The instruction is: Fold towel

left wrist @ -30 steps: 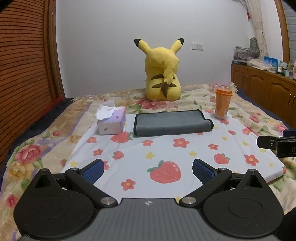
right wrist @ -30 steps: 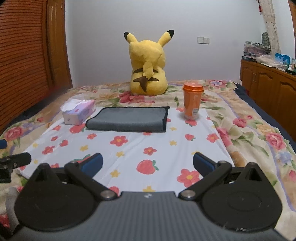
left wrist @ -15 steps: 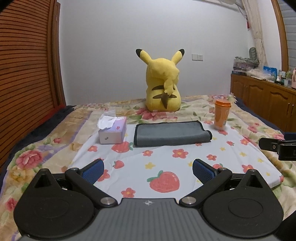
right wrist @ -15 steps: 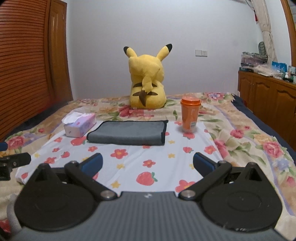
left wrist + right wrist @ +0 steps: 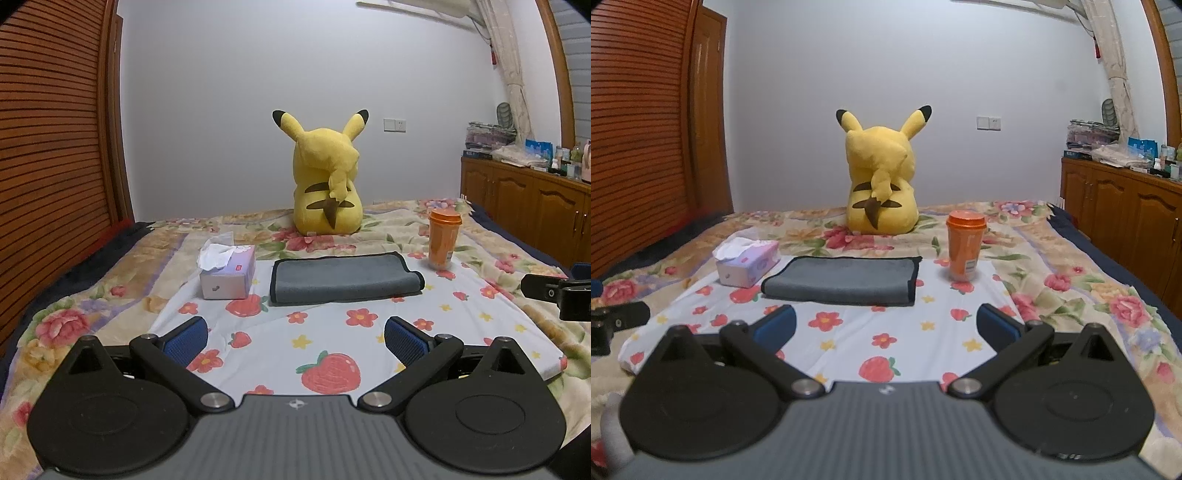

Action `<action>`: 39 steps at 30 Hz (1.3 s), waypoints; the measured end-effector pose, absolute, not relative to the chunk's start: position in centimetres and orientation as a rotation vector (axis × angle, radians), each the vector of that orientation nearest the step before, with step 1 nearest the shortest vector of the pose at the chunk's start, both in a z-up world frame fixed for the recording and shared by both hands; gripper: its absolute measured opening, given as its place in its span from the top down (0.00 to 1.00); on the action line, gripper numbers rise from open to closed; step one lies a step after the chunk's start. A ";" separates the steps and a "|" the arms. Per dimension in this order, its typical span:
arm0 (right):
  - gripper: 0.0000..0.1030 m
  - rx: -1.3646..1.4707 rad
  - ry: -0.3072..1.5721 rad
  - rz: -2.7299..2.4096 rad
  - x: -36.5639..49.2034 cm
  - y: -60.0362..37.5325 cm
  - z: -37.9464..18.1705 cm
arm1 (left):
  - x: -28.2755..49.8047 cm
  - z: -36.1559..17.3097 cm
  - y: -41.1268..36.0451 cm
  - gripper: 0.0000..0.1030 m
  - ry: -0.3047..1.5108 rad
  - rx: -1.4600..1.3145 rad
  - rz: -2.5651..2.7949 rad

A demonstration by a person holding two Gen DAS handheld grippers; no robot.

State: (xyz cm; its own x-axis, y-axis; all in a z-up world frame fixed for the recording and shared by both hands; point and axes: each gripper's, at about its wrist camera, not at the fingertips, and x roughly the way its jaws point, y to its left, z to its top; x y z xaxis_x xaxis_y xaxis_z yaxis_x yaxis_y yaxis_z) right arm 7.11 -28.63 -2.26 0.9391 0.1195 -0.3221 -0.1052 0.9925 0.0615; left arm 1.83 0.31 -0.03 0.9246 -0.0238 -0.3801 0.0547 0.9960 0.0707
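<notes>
We see the grey towel (image 5: 345, 275) already folded into a flat rectangle on the far part of the strawberry sheet (image 5: 332, 332), between the tissue box (image 5: 228, 272) at left and the orange cup (image 5: 443, 238) at right. Our left gripper (image 5: 295, 338) and right gripper (image 5: 886, 326) hang near us with fingers apart, holding nothing; we judge little is left.

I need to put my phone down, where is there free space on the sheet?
The sheet is bare between the towel and both open grippers, left and right. It is crowded at the back: tissue box, towel and cup in a row.
</notes>
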 end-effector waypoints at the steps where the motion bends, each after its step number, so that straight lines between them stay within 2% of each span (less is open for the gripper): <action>1: 0.00 0.045 0.331 0.114 7.1 -28.7 -2.3 | 1.8 0.0 0.3 0.00 0.389 0.080 -0.040; 39: 0.00 0.049 0.331 0.113 7.1 -29.0 -2.3 | 2.0 -0.4 0.5 0.00 0.393 0.093 -0.038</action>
State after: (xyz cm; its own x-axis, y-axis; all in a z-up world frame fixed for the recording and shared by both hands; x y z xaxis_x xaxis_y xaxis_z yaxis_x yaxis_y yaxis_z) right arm 7.12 -28.96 -2.34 0.9393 0.1191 -0.3217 -0.1029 0.9924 0.0669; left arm 2.02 0.54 -0.40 0.9230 -0.0193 -0.3844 0.0555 0.9950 0.0833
